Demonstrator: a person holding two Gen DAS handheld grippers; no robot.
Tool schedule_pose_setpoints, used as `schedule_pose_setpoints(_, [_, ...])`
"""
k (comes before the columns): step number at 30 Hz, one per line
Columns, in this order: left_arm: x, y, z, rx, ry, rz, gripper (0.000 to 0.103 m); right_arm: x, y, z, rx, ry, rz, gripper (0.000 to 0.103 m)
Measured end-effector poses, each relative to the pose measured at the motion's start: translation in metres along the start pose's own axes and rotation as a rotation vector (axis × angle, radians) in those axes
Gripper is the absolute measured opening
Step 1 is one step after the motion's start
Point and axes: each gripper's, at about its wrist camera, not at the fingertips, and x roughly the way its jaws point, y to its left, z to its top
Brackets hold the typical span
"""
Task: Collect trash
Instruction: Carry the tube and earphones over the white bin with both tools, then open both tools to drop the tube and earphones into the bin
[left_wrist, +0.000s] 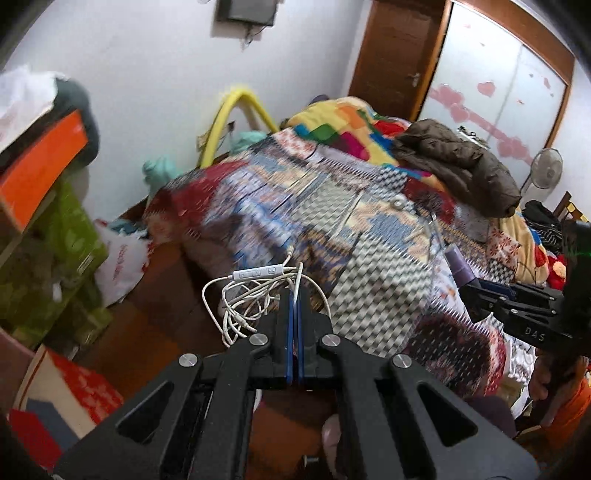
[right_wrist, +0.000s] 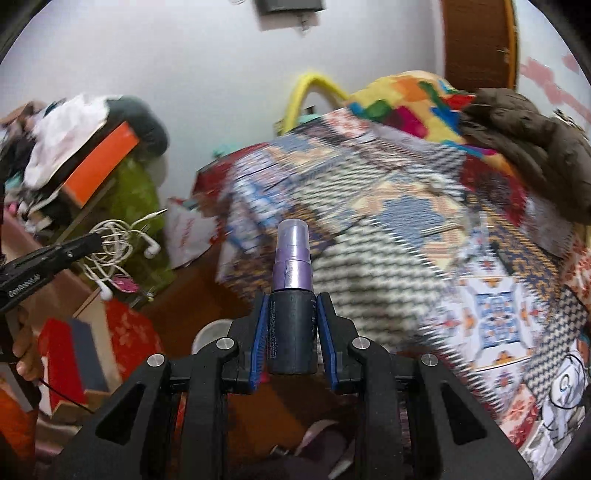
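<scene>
the left gripper (left_wrist: 294, 295) is pinching floppy, light earphones (left_wrist: 255, 295); the right gripper (right_wrist: 291, 325) is squeezing a hard, smooth bottle (right_wrist: 292, 288) round its middle.

I'm holding a tangled bundle of white wired earphones (left_wrist: 255, 295) pinched in my left tool (left_wrist: 294, 295), loops and the inline remote dangling loose above the floor beside the bed. My right tool (right_wrist: 291, 314) is gripping a small spray bottle (right_wrist: 291, 295) upright by its dark body, purple cap sticking up.

White earphones (left_wrist: 255, 295), purple-capped black bottle (right_wrist: 293, 295), multicoloured patchwork quilt (left_wrist: 351, 229), orange box (left_wrist: 40, 166).
</scene>
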Motion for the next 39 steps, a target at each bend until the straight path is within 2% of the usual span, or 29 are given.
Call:
schedule_pose_setpoints(8, [0.016,0.059,-0.059,-0.035,0.132,0.059,0.000,0.043,0.083,-0.021,-0.091,0.101,0.090,0.024])
schedule_pose_setpoints(18, [0.075,0.109,-0.115,-0.125,0.308,0.065,0.000,0.124,0.140,-0.047,-0.152,0.290,0.131,0.024])
schedule_pose_setpoints(24, [0.107,0.129,-0.127,-0.170,0.383,0.060,0.000,0.168,0.157,-0.046,-0.163,0.369,0.147,0.024])
schedule_pose_setpoints(30, [0.118,0.136,-0.116,-0.179,0.366,0.049,0.001,0.192,0.166,-0.032,-0.170,0.385,0.191,0.026])
schedule_pose_setpoints(32, [0.121,0.137,-0.113,-0.172,0.364,0.063,0.007,0.199,0.165,-0.028,-0.167,0.401,0.186,0.032])
schedule_pose_setpoints(34, [0.124,0.140,-0.112,-0.173,0.371,0.070,0.028,0.203,0.164,-0.024,-0.162,0.400,0.165,0.038])
schedule_pose_setpoints(39, [0.121,0.146,-0.115,-0.188,0.373,0.089,0.032,0.200,0.158,-0.024,-0.163,0.399,0.140,0.039])
